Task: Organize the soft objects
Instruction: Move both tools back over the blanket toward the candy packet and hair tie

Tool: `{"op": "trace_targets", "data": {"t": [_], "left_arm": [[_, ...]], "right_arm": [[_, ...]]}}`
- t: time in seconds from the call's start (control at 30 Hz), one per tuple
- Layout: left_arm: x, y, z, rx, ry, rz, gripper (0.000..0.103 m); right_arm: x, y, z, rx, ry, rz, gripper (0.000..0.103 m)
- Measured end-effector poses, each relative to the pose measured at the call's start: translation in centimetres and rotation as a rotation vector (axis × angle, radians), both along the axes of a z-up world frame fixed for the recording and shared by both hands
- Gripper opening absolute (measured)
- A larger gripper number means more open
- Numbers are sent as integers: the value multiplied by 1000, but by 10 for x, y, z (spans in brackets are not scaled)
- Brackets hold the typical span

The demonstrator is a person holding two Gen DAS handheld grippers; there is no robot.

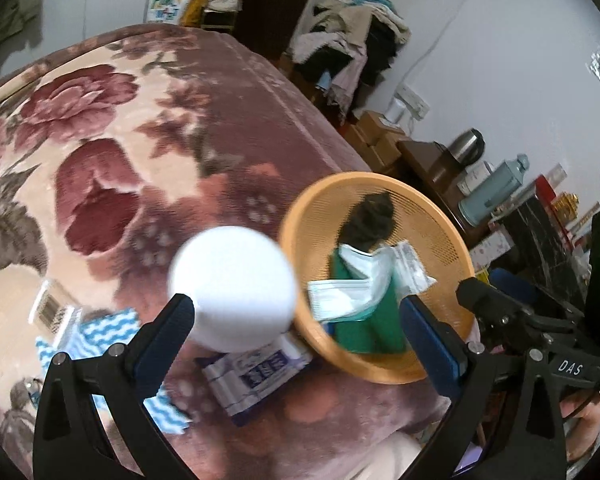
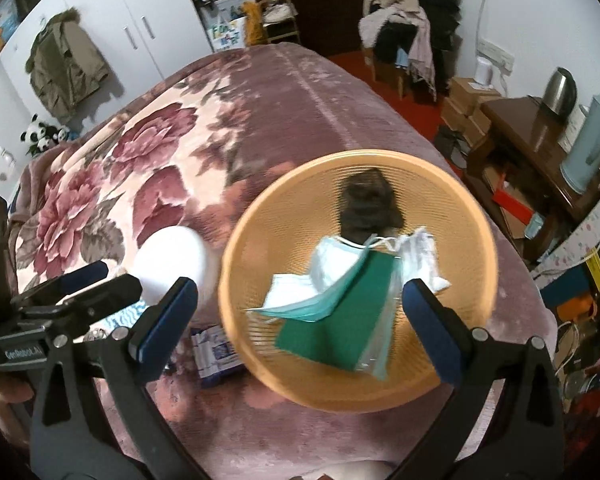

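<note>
Soft objects [image 2: 332,300] in orange basket [image 2: 476,280] | gripper lettering "DAS", "GenRobot.AI" | both jaws released

I look across a bed under a plush pink-and-maroon floral blanket [image 2: 148,160] toward white wardrobe doors [image 2: 132,28], a dark wooden door [image 2: 320,0], a chair heaped with clothes [image 2: 412,20] and a brown wooden side table [image 2: 516,128] on red floor [image 2: 412,92].

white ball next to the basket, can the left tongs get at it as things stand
Probably yes. The white ball lies on the blanket just ahead of the left tongs, which stand open with nothing between them. The ball is uncovered; the orange basket beside it crowds only one side.
</note>
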State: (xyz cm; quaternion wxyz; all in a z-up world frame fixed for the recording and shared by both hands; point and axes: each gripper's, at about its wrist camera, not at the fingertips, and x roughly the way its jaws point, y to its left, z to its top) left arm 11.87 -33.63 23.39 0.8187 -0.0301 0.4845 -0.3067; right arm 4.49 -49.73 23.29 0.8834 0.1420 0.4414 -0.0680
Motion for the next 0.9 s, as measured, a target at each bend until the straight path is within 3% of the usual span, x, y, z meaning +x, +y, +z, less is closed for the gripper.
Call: {"op": "trace_targets", "data": {"t": [0.9], "left_arm": [[15, 173, -29, -22, 42, 248, 102]], "right_arm": [[45, 154, -10, -90, 55, 252, 103]]}}
